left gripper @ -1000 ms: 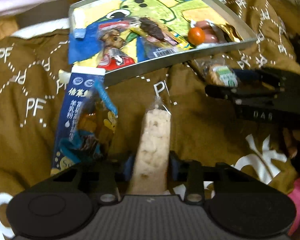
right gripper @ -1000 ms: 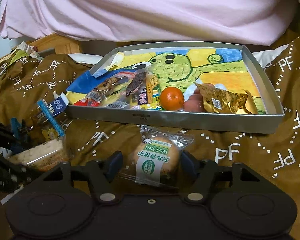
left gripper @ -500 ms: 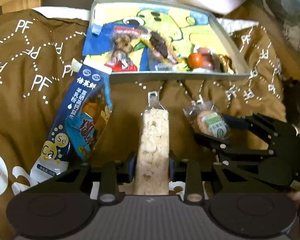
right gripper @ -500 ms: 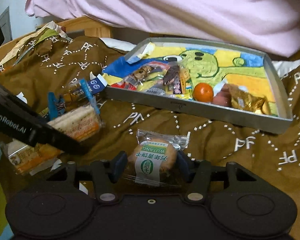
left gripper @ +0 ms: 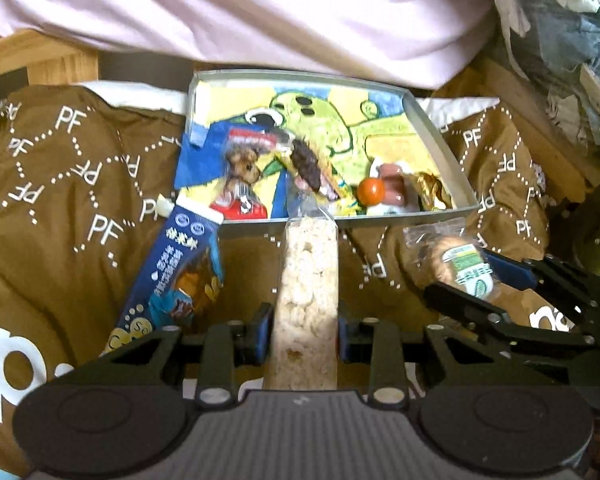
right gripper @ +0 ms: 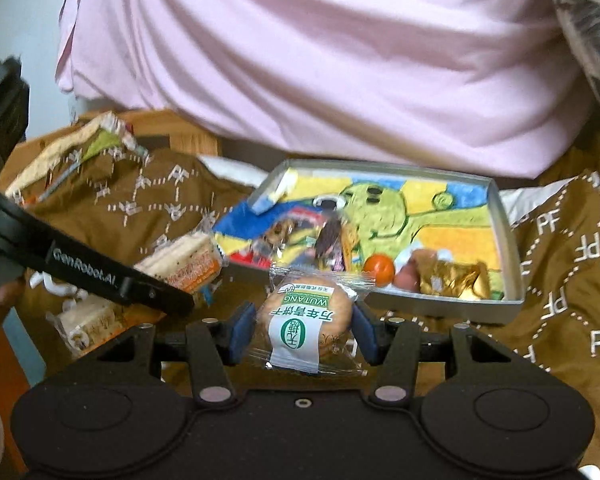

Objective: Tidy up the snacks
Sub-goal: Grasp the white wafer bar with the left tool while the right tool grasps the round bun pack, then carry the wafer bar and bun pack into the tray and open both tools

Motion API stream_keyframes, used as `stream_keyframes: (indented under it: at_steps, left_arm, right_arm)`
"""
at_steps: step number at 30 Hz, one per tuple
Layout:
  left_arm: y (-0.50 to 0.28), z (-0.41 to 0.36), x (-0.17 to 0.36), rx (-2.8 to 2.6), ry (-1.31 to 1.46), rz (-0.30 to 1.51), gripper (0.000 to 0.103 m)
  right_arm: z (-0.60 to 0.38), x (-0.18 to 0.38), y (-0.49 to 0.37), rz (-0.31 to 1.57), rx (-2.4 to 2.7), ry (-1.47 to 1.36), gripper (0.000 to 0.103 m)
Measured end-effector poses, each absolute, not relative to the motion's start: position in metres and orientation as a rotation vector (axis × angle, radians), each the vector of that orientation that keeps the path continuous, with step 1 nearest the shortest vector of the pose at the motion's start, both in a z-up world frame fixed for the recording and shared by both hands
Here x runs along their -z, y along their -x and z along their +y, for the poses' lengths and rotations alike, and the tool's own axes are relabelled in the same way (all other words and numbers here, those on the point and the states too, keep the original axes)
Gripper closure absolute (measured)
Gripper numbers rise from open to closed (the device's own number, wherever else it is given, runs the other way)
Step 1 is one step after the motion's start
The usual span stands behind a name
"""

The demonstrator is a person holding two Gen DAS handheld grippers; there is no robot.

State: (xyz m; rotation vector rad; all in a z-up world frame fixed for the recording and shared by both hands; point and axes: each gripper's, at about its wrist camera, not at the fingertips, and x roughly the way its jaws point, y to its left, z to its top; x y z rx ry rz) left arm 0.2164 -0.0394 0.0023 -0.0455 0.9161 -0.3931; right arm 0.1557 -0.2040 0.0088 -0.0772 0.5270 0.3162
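My left gripper (left gripper: 303,338) is shut on a long clear pack of puffed rice bar (left gripper: 308,288), held above the brown blanket and pointing at the grey metal tray (left gripper: 444,140). My right gripper (right gripper: 299,330) is shut on a round wrapped biscuit (right gripper: 306,320) with a green-and-white label, also seen in the left wrist view as the biscuit (left gripper: 458,266). The tray (right gripper: 508,240) holds several snacks on a cartoon drawing: a small orange (right gripper: 379,267), a gold wrapper (right gripper: 454,280), a chocolate bar (left gripper: 306,158).
A blue milk-powder sachet (left gripper: 172,276) and a small snack bag lie on the brown blanket (left gripper: 60,208) left of my left gripper. Pink bedding (right gripper: 320,60) rises behind the tray. A wooden bed frame (left gripper: 40,56) shows at far left. Dark bags (left gripper: 560,40) sit right.
Both grippers have lifted and pulled back from the blanket with their snacks; the tray now looks farther away and more bedding is in view. Grips unchanged.
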Motion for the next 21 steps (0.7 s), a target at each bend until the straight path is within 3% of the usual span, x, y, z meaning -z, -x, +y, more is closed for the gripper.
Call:
stream_keyframes:
  at_steps: [13,21]
  left_arm:
    - [-0.221,-0.055,-0.047,0.404,0.084,0.805,0.069]
    - [-0.273,-0.097,-0.068,0.384,0.059,0.718,0.069]
  right_arm:
    - [-0.228,-0.075,-0.149,0.380,-0.267,0.098,0.049]
    - [-0.254,-0.079,-0.197,0.276,-0.176,0.061,0.049]
